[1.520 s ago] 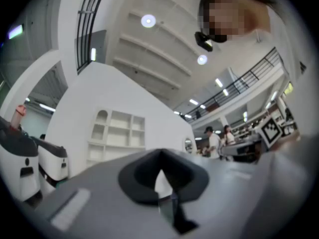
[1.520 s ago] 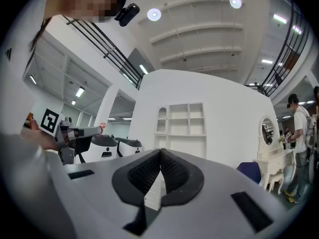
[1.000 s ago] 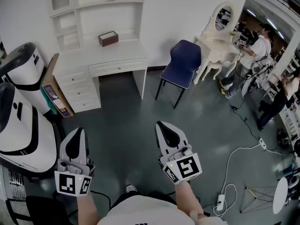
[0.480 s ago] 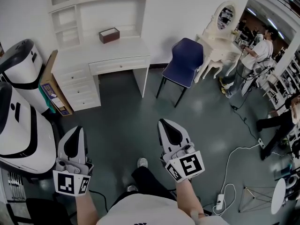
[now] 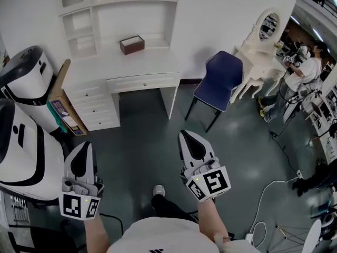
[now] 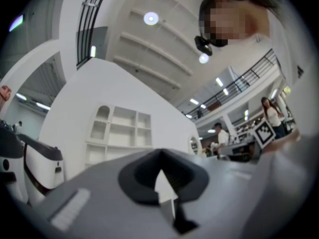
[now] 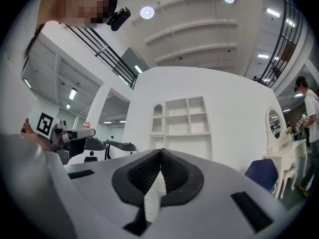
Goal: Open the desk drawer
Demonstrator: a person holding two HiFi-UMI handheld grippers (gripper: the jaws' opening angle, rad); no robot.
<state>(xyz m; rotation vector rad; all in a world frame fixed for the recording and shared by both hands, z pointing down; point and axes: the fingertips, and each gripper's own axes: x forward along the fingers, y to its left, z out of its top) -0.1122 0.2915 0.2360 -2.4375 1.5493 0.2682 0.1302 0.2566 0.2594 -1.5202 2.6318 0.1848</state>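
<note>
Head view, desk drawer (image 5: 143, 82) closed, brown box (image 5: 131, 44) on desk (image 5: 102, 66)

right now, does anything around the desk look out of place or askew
Nothing spilled or broken. The chair stands right of the desk, turned at an angle, not tucked under it. A carton leans by the desk's left side.

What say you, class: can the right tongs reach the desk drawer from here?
Probably not yet: the right tongs hang well short of the drawer, with only floor between, so nothing blocks an approach.
</note>
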